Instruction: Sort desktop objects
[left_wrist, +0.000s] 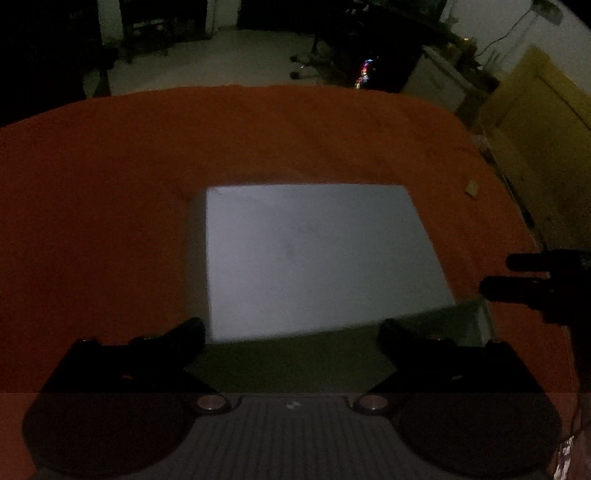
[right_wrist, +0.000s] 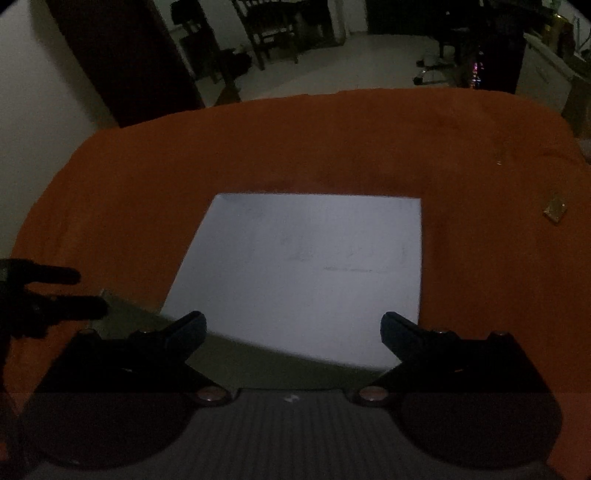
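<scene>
A white box (left_wrist: 314, 254) with a flat closed top lies in the middle of the orange cloth (left_wrist: 110, 184); its shaded front side faces me. My left gripper (left_wrist: 291, 328) hangs above the box's near edge, open, with nothing between its fingers. In the right wrist view the same box (right_wrist: 303, 266) is below my right gripper (right_wrist: 293, 328), which is also open and empty. Each gripper shows in the other's view: the right gripper (left_wrist: 498, 274) beside the box's right corner, the left gripper (right_wrist: 91, 291) beside its left corner. A small yellowish piece (left_wrist: 471, 188) (right_wrist: 555, 211) lies on the cloth to the right.
The scene is dim. The orange-covered table's far edge (right_wrist: 332, 94) drops to a pale floor. Beyond it stand a wooden chair (right_wrist: 273, 33) and an office chair base (left_wrist: 306, 66). A yellow door (left_wrist: 535, 129) is at the right.
</scene>
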